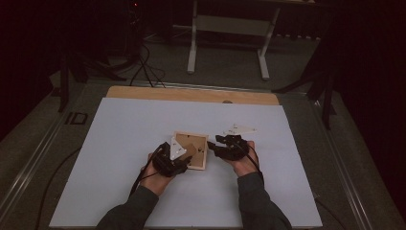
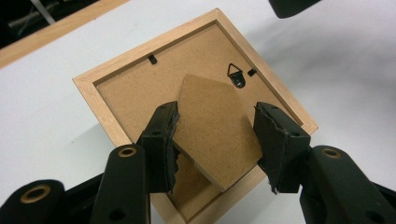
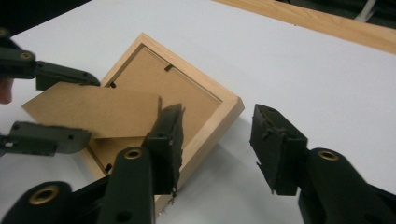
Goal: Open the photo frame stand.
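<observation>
Two hand-held grippers: left (image 2: 217,147) open astride the frame's (image 2: 107,77) easel flap (image 2: 212,126), right (image 3: 217,149) open beside frame.

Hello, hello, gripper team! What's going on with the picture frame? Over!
Left gripper jaws open, straddling the easel stand. Right gripper open beside the wooden picture frame, holding nothing. Frame lies face down on the white table. Nothing in the way.

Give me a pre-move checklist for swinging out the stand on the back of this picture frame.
1. Picture frame lies face down on the white table: ok.
2. Left tongs straddle the fibreboard stand: ok.
3. Left jaws closed on the stand: not ok, a gap shows at one side.
4. Stand lifted off the backing: ok.
5. Right tongs open beside the frame's edge, not bracing it: not ok.
6. Hinge condition: cannot tell.
</observation>
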Available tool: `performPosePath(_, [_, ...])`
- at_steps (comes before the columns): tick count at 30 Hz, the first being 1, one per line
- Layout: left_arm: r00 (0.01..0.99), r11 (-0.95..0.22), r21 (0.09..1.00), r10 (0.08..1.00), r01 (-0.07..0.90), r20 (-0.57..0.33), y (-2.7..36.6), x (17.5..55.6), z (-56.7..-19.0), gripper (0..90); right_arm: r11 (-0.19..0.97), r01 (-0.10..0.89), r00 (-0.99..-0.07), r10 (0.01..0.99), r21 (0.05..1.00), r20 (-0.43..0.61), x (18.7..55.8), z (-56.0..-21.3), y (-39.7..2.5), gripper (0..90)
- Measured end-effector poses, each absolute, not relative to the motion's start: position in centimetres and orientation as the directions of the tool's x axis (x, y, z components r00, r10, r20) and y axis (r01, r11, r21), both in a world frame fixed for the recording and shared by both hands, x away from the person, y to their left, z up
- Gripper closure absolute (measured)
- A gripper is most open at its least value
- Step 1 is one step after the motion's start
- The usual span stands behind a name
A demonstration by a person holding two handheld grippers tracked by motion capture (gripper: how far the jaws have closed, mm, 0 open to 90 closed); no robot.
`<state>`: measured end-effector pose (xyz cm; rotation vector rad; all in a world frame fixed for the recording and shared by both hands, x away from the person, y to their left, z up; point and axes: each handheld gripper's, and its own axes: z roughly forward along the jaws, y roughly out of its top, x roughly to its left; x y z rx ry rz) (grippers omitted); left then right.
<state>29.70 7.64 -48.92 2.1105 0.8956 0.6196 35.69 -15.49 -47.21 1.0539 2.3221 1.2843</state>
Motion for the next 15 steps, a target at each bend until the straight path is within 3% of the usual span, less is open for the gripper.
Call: performPosePath(15, [0.641, -0.524, 0.788, 0.734, 0.324, 0.224, 7.8, 28.4, -49.4, 51.7, 0.340, 0.525, -0.708, 0.683, 0.780, 0.179, 37.0, -48.2, -14.5, 45.9])
